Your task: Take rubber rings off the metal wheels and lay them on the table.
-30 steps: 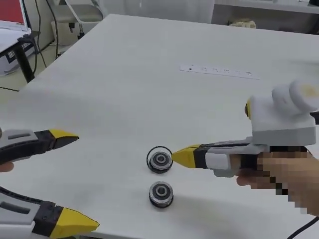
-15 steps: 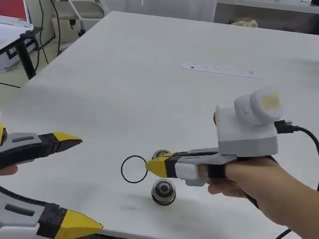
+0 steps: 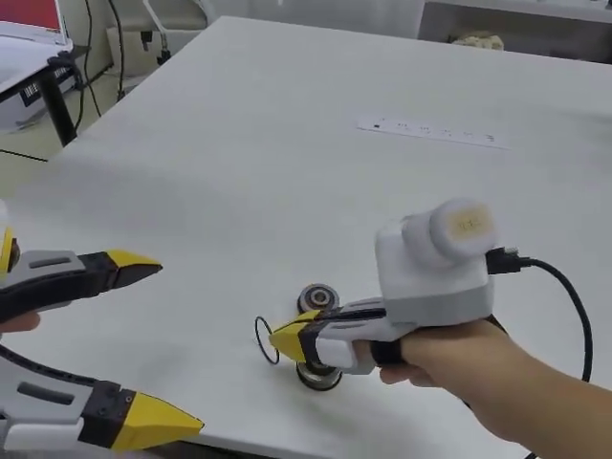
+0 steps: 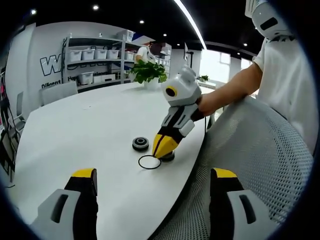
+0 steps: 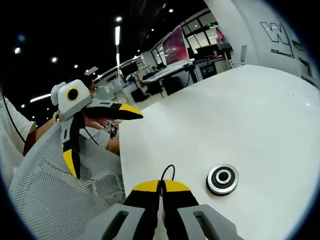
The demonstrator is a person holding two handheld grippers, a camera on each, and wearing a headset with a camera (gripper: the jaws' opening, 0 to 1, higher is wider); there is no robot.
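The right tongs [image 3: 277,340] are clenched on a thin black rubber ring [image 3: 264,339], the jaws pressed flat together with the ring's loop sticking out past the yellow tips. In the head view the ring stands as a narrow ellipse just left of the tips, low over the white table [image 3: 287,143]. From the left gripper view it looks to lie nearly flat on the surface, so whether its free edge touches the table is hard to say. Close by, near the table's front edge, the far metal wheel [image 3: 316,297] stands clear just beyond the right tongs' jaws. The near metal wheel [image 3: 320,376] is partly hidden beneath them. The right gripper view has one wheel lying flat just to the right of the closed jaws. The left tongs [image 3: 182,344] are released, jaws spread wide, held well to the left of the ring and wheels and touching nothing. A hand [image 3: 449,359] grips the right tongs' handle, and a black cable [image 3: 564,287] loops from the back of it. Further up the table lies a white power strip [image 3: 430,132].
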